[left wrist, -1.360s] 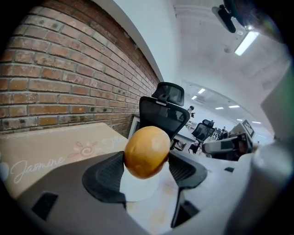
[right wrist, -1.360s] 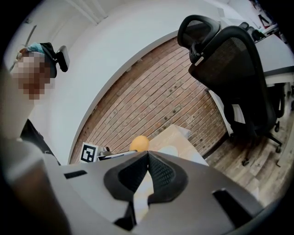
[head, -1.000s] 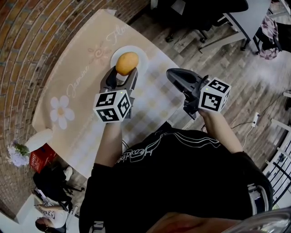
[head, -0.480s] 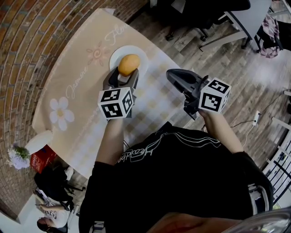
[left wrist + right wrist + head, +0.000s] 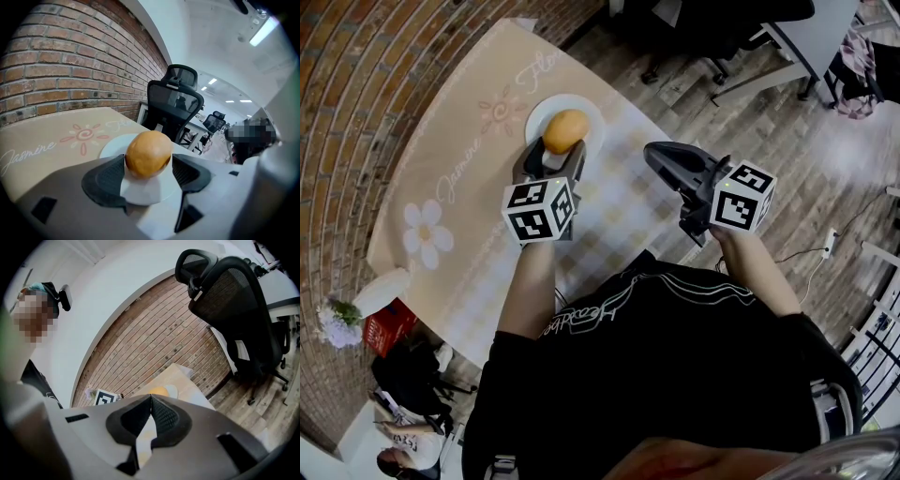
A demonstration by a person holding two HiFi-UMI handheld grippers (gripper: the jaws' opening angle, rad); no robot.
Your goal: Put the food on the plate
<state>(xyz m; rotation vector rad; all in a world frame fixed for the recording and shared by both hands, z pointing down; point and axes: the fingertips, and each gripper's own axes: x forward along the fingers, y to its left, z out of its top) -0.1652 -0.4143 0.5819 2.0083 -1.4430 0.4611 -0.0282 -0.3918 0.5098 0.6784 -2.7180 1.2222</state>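
Observation:
A round orange bun [image 5: 565, 130] sits between the jaws of my left gripper [image 5: 555, 152], which is shut on it. It hangs just over the near part of a white plate [image 5: 592, 112] on the beige tablecloth [image 5: 459, 187]. In the left gripper view both pads touch the bun [image 5: 148, 153], and the plate [image 5: 111, 143] lies right under and behind it. My right gripper [image 5: 662, 156] hovers to the right over the table's edge, shut and empty, its pads [image 5: 164, 416] meeting at the tips. It also sees the bun [image 5: 159, 391] and the plate [image 5: 172, 391] from afar.
A brick wall borders the table's far side. A white vase with flowers [image 5: 342, 309] and a red box [image 5: 382, 324] stand at the table's left end. Black office chairs [image 5: 722, 28] and a desk stand on the wooden floor to the right.
My left gripper has carried the bun a little forward and to the right, further over the plate. The right gripper has stayed put.

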